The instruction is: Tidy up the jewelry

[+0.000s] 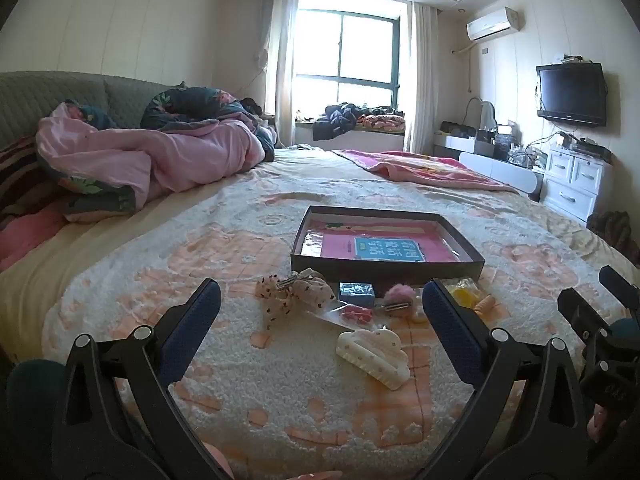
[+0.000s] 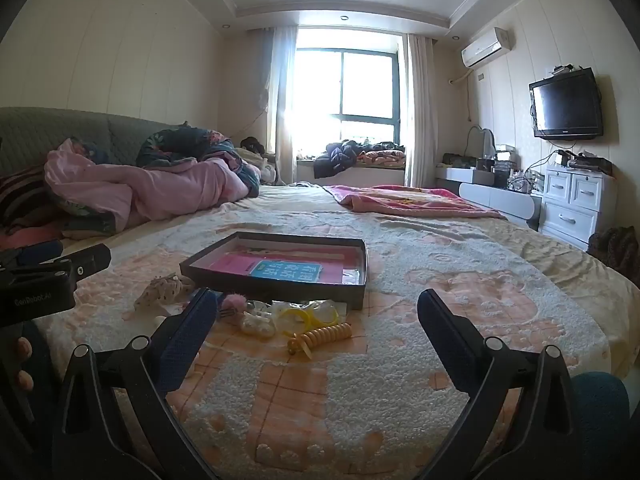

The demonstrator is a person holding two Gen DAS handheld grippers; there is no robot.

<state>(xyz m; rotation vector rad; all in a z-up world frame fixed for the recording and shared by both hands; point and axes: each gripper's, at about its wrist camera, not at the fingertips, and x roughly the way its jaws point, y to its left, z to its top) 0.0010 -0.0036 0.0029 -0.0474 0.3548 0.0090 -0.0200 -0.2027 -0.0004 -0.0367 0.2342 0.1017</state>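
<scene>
Two grippers, left gripper (image 1: 320,312) and right gripper (image 2: 316,320), hung with jaws spread wide and empty over a fuzzy cream-and-peach bedspread (image 1: 280,400) in a sunlit bedroom. Hair accessories, among them a white claw clip (image 1: 374,356) and a yellow spiral hair tie (image 2: 324,334), lay before a shallow dark cardboard tray (image 1: 384,268). "GenRobot.AI" marked the left gripper's body.

Both wrist views face the box (image 1: 384,268) nearby.
</scene>
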